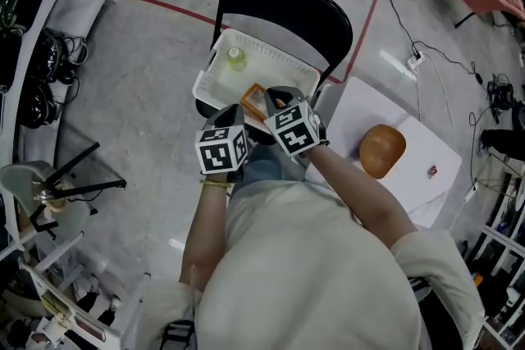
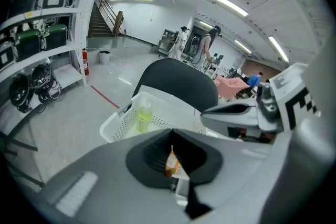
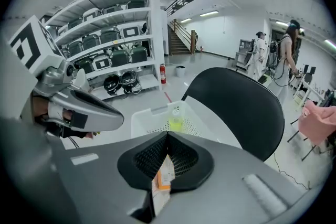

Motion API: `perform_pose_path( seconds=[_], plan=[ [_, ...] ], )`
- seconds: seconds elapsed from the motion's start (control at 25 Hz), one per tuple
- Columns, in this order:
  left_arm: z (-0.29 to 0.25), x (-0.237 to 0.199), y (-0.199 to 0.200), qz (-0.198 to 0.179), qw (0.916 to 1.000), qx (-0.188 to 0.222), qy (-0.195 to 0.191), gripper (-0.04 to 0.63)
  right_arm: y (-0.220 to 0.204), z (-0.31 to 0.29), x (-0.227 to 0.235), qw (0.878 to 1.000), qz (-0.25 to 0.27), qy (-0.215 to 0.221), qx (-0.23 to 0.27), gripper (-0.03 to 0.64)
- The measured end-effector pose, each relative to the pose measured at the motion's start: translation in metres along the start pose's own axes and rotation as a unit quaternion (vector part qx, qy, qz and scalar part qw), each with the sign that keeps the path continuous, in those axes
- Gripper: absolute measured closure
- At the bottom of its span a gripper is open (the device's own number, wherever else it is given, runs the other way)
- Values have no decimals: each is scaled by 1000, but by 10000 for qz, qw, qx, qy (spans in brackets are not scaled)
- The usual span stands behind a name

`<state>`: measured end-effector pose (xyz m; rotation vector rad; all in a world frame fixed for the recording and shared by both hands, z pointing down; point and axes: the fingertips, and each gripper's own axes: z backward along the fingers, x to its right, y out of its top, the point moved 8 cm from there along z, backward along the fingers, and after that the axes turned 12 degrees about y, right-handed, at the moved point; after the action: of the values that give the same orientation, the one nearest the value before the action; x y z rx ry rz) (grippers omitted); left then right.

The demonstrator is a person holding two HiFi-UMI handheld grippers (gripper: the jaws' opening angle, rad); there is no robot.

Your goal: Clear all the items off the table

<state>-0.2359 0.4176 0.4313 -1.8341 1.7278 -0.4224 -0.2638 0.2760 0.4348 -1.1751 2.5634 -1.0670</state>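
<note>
A flat orange and white packet (image 1: 254,101) is held over the near edge of a white basket (image 1: 275,63) that sits on a black chair (image 1: 303,12). My left gripper (image 2: 173,153) is shut on the packet (image 2: 174,165), which shows as a thin edge between its dark pads. My right gripper (image 3: 167,157) is also shut on the packet (image 3: 164,178), pinching it from the other side. In the head view the two marker cubes sit side by side just behind the packet. A yellow-green bottle (image 1: 236,58) lies inside the basket.
A white table (image 1: 369,106) stands to my right, with a brown wooden bowl (image 1: 382,150) and a small red item (image 1: 432,171) on it. Shelving with gear runs along the left. Cables and red floor tape lie beyond the chair.
</note>
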Motion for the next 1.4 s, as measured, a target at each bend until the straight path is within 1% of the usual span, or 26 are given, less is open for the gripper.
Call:
perform_pose_path(
  seconds=[0.28,0.4,0.52,0.68,0.76,0.88,1.08,1.16,1.4],
  plan=[
    [12,9,-6,-133,9998,28,-173,586,-10,21,-18,9999,95,39,118,618],
    [15,13,-4,-339,9992,86,-204,586,-15,28,-22,9999,70,16,152,618],
    [17,15,-3,-519,9984,149,-160,586,-18,33,-23,9998,4,-44,197,618],
    [15,19,1,-510,9981,99,-333,586,-21,38,-19,9993,-174,-190,272,618],
    [13,22,4,-649,9971,74,-399,586,-22,39,-15,9987,-297,-273,312,618],
    [7,31,10,-930,9939,15,-588,586,-26,43,-9,9970,-537,-429,344,618],
    [2,53,16,-1236,9888,-36,-835,586,-39,54,4,9931,-911,-607,414,618],
    [-1,61,19,-1432,9847,-77,-985,586,-44,59,8,9903,-1099,-714,462,618],
    [-16,91,26,-1987,9689,-269,-1452,586,-61,74,22,9777,-1697,-1122,519,618]
  ],
)
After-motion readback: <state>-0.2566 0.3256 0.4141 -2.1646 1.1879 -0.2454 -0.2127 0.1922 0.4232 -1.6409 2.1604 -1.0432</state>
